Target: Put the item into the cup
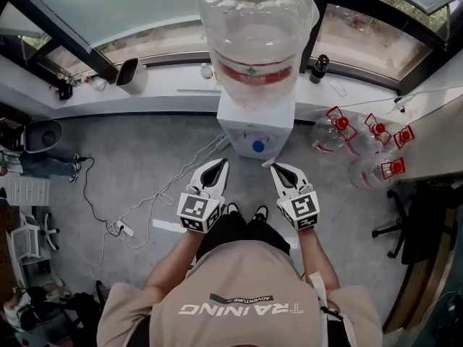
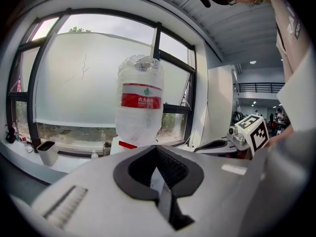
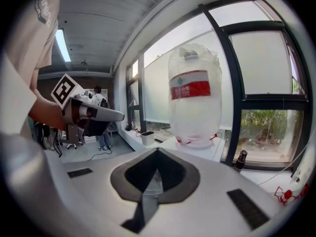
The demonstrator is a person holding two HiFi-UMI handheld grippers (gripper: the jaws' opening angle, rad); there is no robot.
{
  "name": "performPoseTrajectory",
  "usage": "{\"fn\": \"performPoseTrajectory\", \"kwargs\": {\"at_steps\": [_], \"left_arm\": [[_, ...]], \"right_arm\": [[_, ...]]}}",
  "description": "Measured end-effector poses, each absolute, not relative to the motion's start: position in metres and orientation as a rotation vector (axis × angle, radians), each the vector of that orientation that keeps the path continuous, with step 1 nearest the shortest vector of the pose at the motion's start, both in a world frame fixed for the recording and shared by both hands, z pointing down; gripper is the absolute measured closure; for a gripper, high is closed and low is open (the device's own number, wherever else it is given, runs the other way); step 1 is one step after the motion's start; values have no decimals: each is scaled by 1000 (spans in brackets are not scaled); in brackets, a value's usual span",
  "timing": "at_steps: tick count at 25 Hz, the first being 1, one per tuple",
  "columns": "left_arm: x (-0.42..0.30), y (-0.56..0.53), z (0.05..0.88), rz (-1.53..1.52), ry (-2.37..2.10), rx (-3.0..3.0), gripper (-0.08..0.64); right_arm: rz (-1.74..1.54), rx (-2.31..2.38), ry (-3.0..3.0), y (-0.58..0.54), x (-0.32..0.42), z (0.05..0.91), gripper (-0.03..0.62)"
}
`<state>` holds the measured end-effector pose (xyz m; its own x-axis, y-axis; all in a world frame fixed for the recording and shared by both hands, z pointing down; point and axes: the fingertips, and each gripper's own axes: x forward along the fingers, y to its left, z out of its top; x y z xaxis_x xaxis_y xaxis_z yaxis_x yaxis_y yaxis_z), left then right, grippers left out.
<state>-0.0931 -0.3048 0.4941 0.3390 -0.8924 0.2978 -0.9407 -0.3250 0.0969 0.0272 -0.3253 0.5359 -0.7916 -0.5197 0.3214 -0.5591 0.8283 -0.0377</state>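
Both claws before a water dispenser, head view and two gripper views. The left claw and the right claw are held side by side, well apart from each other, tips pointing at the dispenser. In each gripper view the jaws are closed tip to tip with nothing between them. No object can be identified with certainty as the task's item or cup, and none lies within either claw's reach. A white open container stands on the window ledge, ahead and far to the left of the left claw, and may be the cup. A small dark bottle stands on the same ledge, ahead and to the right of the right claw, and may be the item. If so, it would probably be light, stiff and smooth-sided, best taken across the middle of its body with moderate pressure so that it neither slips nor tips. The large water bottle rises directly ahead of both claws and blocks a straight advance. Empty bottles crowd the floor to the right of the right claw, and a cable trails below and left of the left claw. The freest path runs leftward along the ledge edge.
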Motion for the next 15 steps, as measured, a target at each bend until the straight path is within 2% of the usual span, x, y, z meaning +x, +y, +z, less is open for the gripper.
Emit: {"fn": "performPoseTrajectory", "kwargs": {"at_steps": [9, 15], "left_arm": [[-108, -324, 518, 277, -1572, 2407, 552], [-121, -339, 555, 344, -1496, 2467, 552]], "right_arm": [[137, 842, -2672, -336, -14, 567, 581], [138, 919, -2541, -351, -28, 633, 581]]}}
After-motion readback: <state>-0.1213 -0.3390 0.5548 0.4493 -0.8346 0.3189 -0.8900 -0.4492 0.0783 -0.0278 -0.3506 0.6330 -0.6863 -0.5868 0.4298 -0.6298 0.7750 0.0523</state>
